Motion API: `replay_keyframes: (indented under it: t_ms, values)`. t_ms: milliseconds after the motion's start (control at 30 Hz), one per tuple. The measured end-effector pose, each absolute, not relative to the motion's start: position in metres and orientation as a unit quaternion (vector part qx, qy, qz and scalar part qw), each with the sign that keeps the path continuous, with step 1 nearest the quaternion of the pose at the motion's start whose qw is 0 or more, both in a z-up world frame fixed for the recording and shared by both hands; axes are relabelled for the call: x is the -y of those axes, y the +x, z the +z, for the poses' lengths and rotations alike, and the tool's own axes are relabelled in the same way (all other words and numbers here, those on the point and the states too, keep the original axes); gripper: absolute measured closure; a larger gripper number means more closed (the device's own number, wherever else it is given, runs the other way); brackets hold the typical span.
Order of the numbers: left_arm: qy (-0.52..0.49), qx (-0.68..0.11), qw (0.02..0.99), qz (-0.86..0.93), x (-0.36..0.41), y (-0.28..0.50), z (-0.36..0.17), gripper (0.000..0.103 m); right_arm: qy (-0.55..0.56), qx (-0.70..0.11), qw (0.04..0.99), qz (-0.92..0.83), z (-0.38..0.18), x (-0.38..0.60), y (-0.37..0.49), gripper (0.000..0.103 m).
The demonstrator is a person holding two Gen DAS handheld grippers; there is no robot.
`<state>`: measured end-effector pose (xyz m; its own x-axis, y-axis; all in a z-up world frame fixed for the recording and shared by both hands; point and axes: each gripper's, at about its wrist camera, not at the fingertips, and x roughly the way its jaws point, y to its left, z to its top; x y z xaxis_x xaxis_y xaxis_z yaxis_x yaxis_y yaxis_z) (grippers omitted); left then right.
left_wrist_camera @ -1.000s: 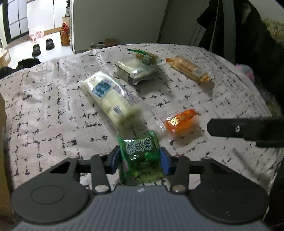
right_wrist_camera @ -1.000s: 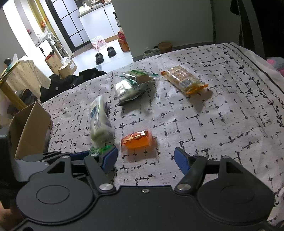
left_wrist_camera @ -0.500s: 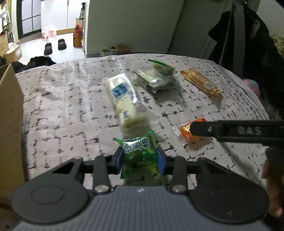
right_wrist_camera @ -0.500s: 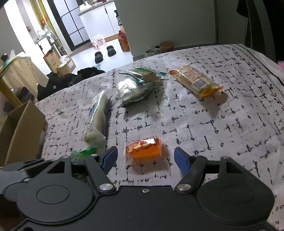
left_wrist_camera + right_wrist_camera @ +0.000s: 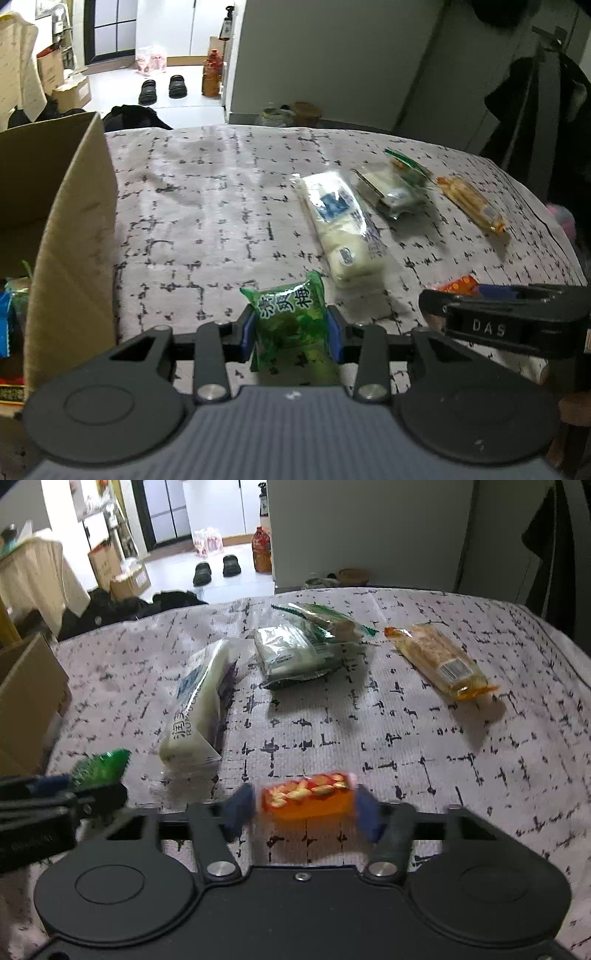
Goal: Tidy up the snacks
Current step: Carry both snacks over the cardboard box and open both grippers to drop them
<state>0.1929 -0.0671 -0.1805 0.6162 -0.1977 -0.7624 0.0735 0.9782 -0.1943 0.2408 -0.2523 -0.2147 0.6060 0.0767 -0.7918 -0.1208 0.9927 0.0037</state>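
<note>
the green snack packet sits clamped between our left tongs, lifted above the patterned bed cover beside the cardboard box. our right tongs are closing around the orange snack packet; its pads look about to touch. the slippery wrapper could slide out if they pinch only the edge. the other snacks lie beyond.

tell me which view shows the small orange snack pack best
The right wrist view: the orange snack pack lies whole between the right gripper, whose jaws are closing around it, its printed top facing the camera. In the left wrist view only a corner peeks out behind the right gripper's dark finger.
</note>
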Motion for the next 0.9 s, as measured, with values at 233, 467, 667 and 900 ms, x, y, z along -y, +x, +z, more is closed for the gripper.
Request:
replay_keyframes:
  t_ms: [233,467,667,900]
  values:
    - [-0.070,-0.415,0.904,-0.072,0.063,0.189,-0.162,0.065,-0.012,-0.421,0.904,0.072,-0.194,0.252,0.231,0.054]
    - [-0.067,-0.407,0.909,-0.056,0.059,0.184,-0.138,0.065,0.019,-0.407,0.909,0.085,-0.172,0.250,0.226,0.054]
    - [-0.088,-0.396,0.913,-0.048,0.045,0.180,-0.117,0.065,0.032,-0.390,0.915,0.102,-0.153,0.242,0.225,0.054]
    - [-0.100,-0.378,0.920,-0.038,0.027,0.173,-0.094,0.065,0.035,-0.370,0.919,0.132,-0.136,0.225,0.224,0.054]
